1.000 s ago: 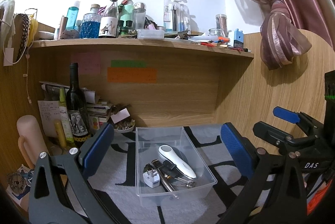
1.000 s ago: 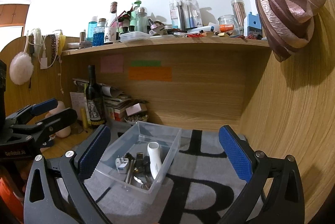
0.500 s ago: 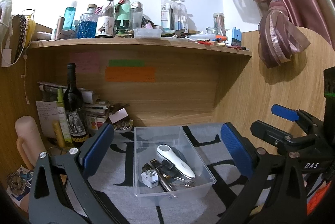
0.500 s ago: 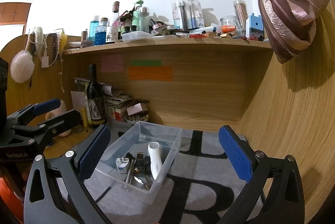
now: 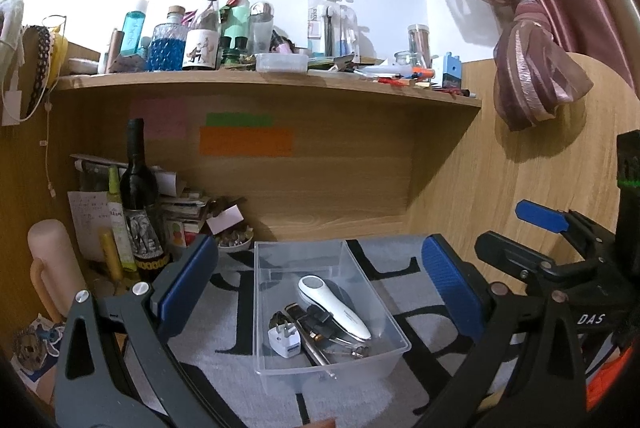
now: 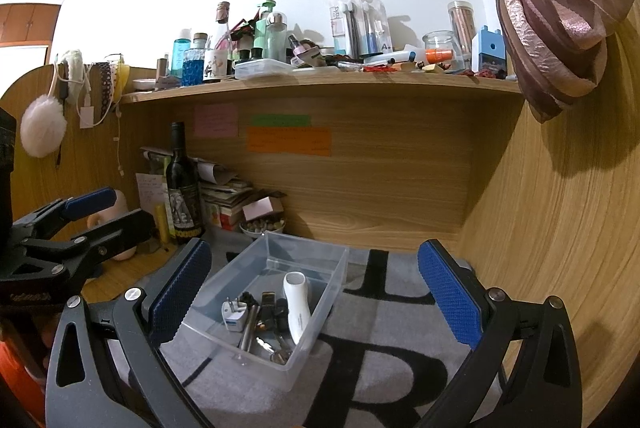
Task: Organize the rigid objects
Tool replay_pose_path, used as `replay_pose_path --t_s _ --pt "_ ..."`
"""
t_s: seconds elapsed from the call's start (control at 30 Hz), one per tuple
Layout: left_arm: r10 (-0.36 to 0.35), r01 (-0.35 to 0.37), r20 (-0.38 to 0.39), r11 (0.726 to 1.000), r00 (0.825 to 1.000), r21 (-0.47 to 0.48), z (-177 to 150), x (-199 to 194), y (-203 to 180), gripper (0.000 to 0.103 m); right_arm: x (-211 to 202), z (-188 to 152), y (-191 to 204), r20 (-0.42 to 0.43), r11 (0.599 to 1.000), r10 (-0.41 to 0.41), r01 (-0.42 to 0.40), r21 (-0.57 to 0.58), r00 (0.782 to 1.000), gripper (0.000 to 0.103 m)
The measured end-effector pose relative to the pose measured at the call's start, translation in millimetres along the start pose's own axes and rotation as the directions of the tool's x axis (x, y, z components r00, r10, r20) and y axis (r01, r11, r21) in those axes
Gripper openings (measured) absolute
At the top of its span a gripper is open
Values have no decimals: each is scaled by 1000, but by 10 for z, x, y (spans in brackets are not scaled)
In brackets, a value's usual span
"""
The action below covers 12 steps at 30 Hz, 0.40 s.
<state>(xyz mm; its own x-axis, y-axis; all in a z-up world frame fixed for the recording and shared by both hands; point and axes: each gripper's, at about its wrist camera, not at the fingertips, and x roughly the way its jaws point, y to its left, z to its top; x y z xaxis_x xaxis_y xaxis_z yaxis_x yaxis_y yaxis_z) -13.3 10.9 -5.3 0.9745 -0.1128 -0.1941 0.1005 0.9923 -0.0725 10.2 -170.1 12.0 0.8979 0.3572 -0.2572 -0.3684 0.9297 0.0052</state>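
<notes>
Both claws are wide apart and hold nothing: the left claw (image 5: 316,292) and the right claw (image 6: 312,292) hang above the clear plastic bin (image 5: 394,324). The white handheld device (image 5: 334,306) and plug adapter (image 5: 285,342) lie inside the bin. To lift one, I think a claw should go straight down, clear of the bin's walls.

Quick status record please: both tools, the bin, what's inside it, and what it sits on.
left tool: open, empty, aimed at the bin
right tool: open, empty, bin ahead and to its left
bin: clear plastic, upright, no lid seen
bin contents: white handheld device, white plug adapter, dark and metal small items, too tangled to name
surface: grey mat with black letters on a wooden desk
bin neighbours: wine bottle behind and to the left, apart from it
</notes>
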Motion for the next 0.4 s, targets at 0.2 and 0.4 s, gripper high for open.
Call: replay_pose_path --t_s 0.2,0.4 --pt "14 -14 4 1000 1000 -7 0 10 18 103 9 0 -8 -2 1000 2 -2 2 1000 103" --pt "23 -23 26 1000 999 2 4 -3 -4 103 31 -17 -6 -9 1000 2 -2 5 1000 103"
